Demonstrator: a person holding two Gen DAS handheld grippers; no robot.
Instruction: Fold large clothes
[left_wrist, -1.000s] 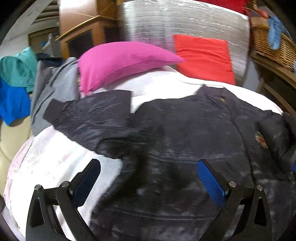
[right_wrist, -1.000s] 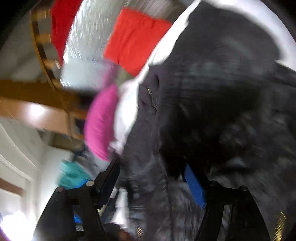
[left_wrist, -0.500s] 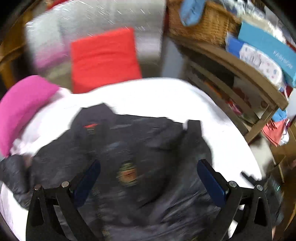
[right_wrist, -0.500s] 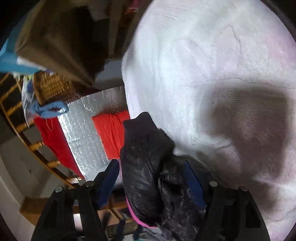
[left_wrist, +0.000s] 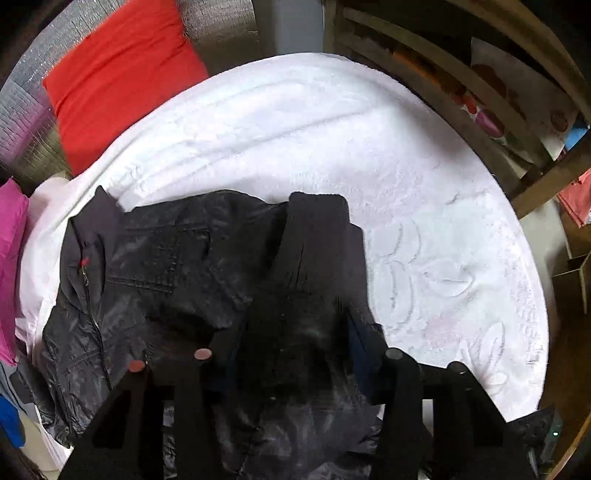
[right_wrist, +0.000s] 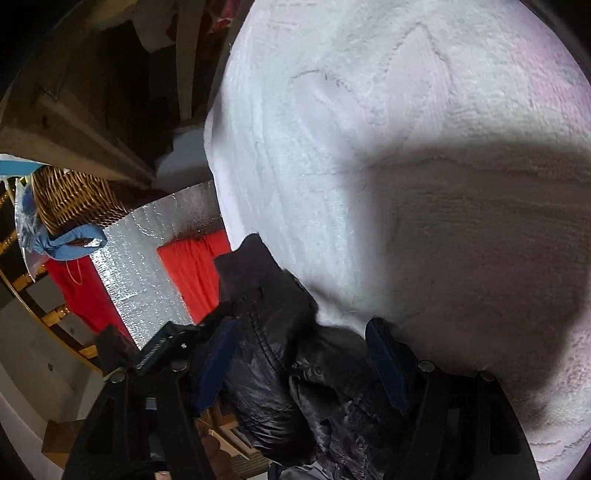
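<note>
White blanket (left_wrist: 369, 155) fills your frame | black jacket (left_wrist: 177, 280) lies lower left on it | red cushion (left_wrist: 118, 74) upper left | your left gripper (left_wrist: 291, 354) pinches a jacket fold | your right gripper (right_wrist: 299, 358) grips bunched jacket.

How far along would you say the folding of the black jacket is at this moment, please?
Early to midway. Done: one side of the black jacket looks drawn in, a sleeve lying over the body on the white blanket. In hand: the left gripper and right gripper each pinch jacket fabric. Left: it is still rumpled, not a compact bundle; collar and zipper remain exposed.
</note>
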